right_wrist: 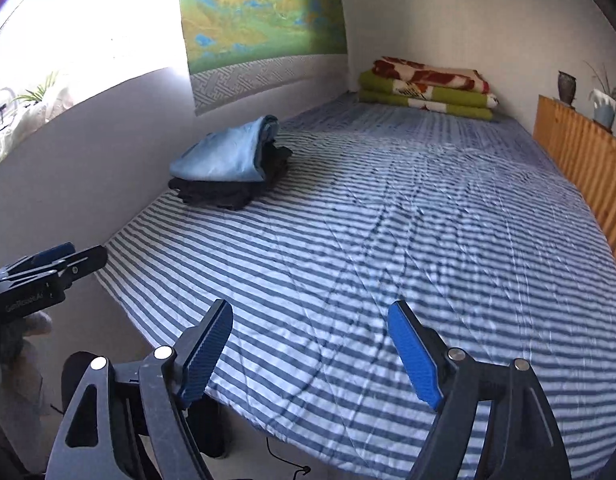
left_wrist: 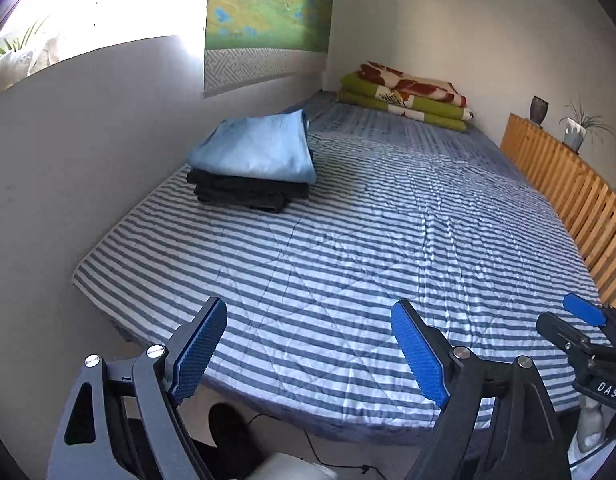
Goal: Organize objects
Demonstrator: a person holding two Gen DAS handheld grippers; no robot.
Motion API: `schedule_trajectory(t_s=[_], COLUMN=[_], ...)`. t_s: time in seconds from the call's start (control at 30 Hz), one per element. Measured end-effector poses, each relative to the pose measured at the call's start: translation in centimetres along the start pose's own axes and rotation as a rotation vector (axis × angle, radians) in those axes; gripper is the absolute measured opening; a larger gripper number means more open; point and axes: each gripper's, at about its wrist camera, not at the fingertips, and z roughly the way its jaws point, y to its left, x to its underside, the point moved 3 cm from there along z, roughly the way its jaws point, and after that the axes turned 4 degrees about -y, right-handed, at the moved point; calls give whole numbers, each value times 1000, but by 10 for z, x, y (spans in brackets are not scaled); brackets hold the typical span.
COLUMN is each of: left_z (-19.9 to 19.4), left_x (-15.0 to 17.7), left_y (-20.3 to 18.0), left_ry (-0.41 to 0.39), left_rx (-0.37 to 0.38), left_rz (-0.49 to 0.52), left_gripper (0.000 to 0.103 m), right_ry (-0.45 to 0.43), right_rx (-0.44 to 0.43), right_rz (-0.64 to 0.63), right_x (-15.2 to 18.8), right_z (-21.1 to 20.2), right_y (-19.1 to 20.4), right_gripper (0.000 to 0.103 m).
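A folded light blue garment (left_wrist: 255, 148) (right_wrist: 223, 156) lies on top of folded black clothes (left_wrist: 243, 194) (right_wrist: 223, 194), stacked on the left side of the striped bed (left_wrist: 388, 240) (right_wrist: 408, 240) near the wall. My left gripper (left_wrist: 308, 316) hangs open over the bed's near edge, nothing between its blue pads, well short of the stack. My right gripper (right_wrist: 310, 316) is likewise open with bare pads, over the near part of the bed. Each gripper shows at the edge of the other's view: the right gripper (left_wrist: 584, 320) and the left gripper (right_wrist: 51, 268).
Folded green and red patterned blankets (left_wrist: 408, 96) (right_wrist: 428, 88) sit at the bed's far end. A wooden slatted rail (left_wrist: 568, 200) (right_wrist: 580, 152) runs along the right side, with a vase (left_wrist: 538, 109) and a potted plant (left_wrist: 576, 132) behind. A cable (left_wrist: 320, 456) lies on the floor.
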Motion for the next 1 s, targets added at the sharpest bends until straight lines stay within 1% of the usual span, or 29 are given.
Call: schedule_trajectory(t_s=[0.1, 0.23, 0.37, 0.47, 0.57, 1.0], left_z=[1, -1, 0, 1, 5, 16], left_x=[3, 5, 7, 7, 8, 11], left_y=[-1, 0, 1, 1, 3, 4], left_ry=[6, 9, 17, 21, 30, 58], left_rx=[0, -4, -9, -8, -10, 8], left_rz=[-5, -6, 1, 2, 2, -4], left_gripper=[87, 90, 91, 91, 92, 93], right_ry=[4, -1, 1, 1, 5, 25], right_rx=[7, 11, 8, 23, 15, 27], right_rz=[5, -3, -8, -25, -29, -24], right_x=[6, 8, 11, 12, 12, 16], right_z=[-3, -6, -5, -2, -1, 5], right_y=[-3, -2, 0, 3, 5, 4], right_gripper=[76, 76, 76, 76, 76, 77])
